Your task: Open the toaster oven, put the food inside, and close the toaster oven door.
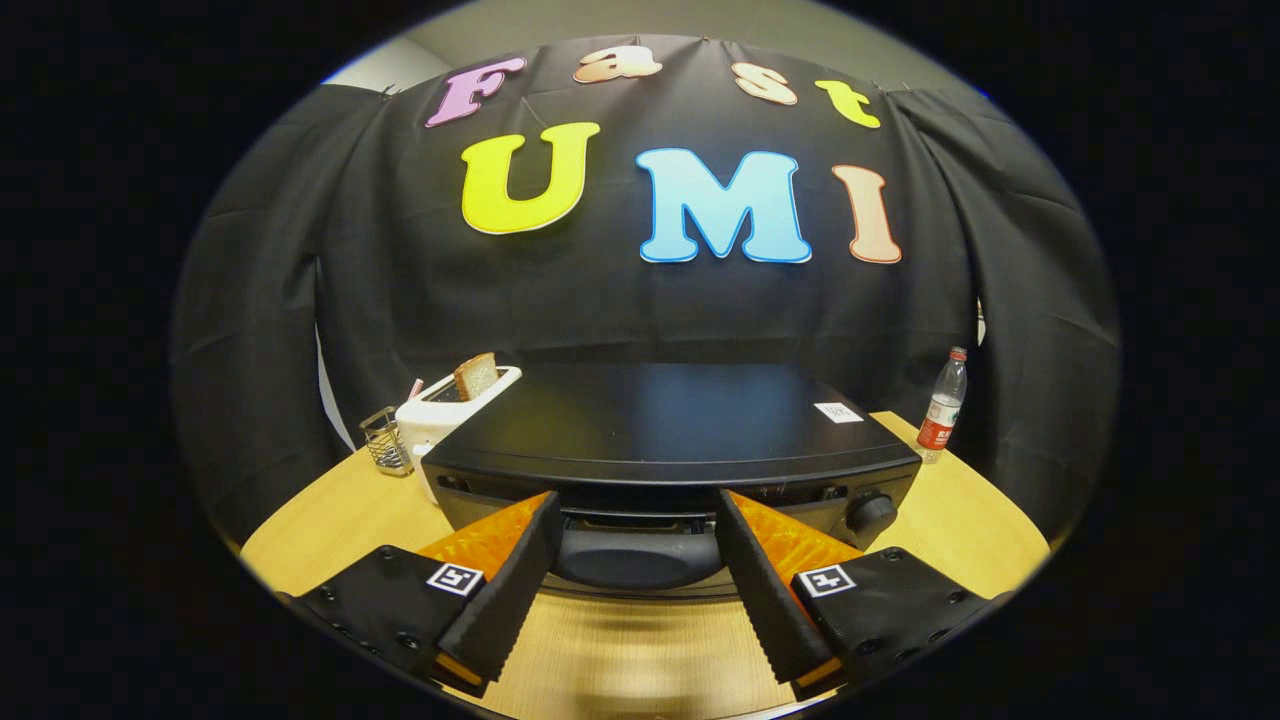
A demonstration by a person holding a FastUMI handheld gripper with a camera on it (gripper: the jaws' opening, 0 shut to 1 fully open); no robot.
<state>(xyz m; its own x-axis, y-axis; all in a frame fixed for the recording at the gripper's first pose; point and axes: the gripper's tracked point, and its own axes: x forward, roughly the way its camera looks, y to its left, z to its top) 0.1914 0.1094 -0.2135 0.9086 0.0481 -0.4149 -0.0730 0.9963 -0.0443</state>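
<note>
Tool (638, 515) agape before toaster oven (668, 440).

A white pop-up toaster (432, 412) with a bread slice (477, 376) stands mid-left, a wire holder (385, 441) beside it (contents unclear); a water bottle (942, 406) stands mid-right on the wooden table (985, 530)

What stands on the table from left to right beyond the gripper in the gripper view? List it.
Wire basket → white toaster holding a bread slice → black toaster oven → water bottle. The open gripper straddles the oven's door handle, fingers apart, not pressing it.
</note>
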